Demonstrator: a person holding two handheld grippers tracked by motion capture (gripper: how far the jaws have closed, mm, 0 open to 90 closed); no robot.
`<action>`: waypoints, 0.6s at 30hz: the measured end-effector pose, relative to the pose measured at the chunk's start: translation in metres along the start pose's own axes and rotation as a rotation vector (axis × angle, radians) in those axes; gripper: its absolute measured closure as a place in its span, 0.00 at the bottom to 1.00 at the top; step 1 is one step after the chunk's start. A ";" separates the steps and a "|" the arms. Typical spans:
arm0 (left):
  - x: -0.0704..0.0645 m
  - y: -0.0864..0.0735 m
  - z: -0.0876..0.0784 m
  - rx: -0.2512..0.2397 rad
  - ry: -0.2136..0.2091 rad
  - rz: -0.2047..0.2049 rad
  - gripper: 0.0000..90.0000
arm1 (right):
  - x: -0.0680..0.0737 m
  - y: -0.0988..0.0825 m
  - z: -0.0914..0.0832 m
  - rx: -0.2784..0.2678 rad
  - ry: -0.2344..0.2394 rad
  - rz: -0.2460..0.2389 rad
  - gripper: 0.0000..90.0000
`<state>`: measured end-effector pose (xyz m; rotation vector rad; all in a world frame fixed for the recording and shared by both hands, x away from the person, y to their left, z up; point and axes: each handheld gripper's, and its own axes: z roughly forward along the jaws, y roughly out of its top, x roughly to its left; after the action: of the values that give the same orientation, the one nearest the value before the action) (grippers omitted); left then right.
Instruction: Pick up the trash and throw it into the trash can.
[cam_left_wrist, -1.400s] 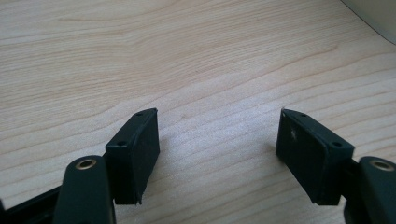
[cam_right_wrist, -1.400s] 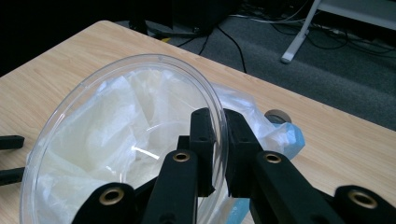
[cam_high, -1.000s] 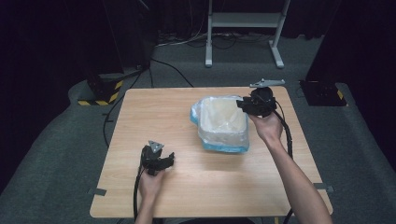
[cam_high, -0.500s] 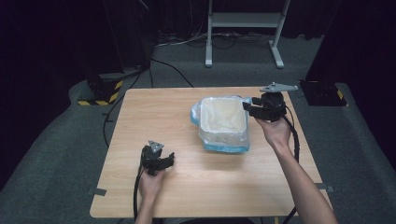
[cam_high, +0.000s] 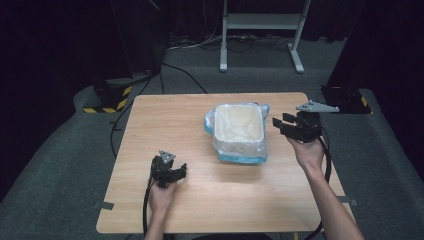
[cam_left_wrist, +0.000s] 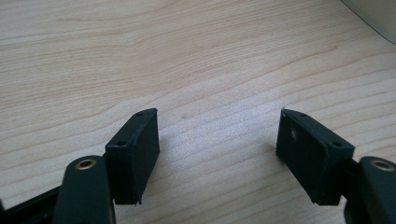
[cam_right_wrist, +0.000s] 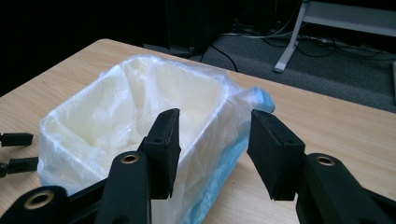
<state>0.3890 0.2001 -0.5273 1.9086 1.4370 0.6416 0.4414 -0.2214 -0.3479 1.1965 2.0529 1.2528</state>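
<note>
Right gripper (cam_right_wrist: 212, 154): jaws parted, nothing between them, held in the air just right of the bin (cam_high: 238, 131), pointing left at its right-hand wall; in the right gripper view the near corner of the rim lies behind the gap, not touched. Left gripper (cam_left_wrist: 217, 158): jaws spread wide, empty, low over bare wood at the near left of the table (cam_high: 165, 125), well apart from the bin, with a sliver of the bin's wall at the far right corner of the left gripper view. Bin: pale, rectangular, lined with a clear plastic bag (cam_right_wrist: 116, 112) folded over the rim, blue showing at its base, upright at the centre-right of the table. Beyond the far edge: grey floor, cables (cam_high: 200, 45), a white stand (cam_high: 260, 30).
</note>
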 end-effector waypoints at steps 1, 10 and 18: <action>0.000 0.000 0.000 0.000 0.000 0.000 0.33 | -0.001 -0.003 -0.001 -0.001 0.001 0.002 0.59; 0.000 0.000 0.000 0.000 0.000 0.000 0.33 | -0.008 -0.031 -0.011 -0.012 -0.001 0.042 0.59; 0.000 0.000 0.000 0.000 0.000 0.000 0.33 | -0.015 -0.058 -0.013 -0.007 -0.013 0.070 0.59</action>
<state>0.3890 0.2000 -0.5273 1.9083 1.4370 0.6417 0.4144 -0.2529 -0.3928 1.2806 2.0114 1.2793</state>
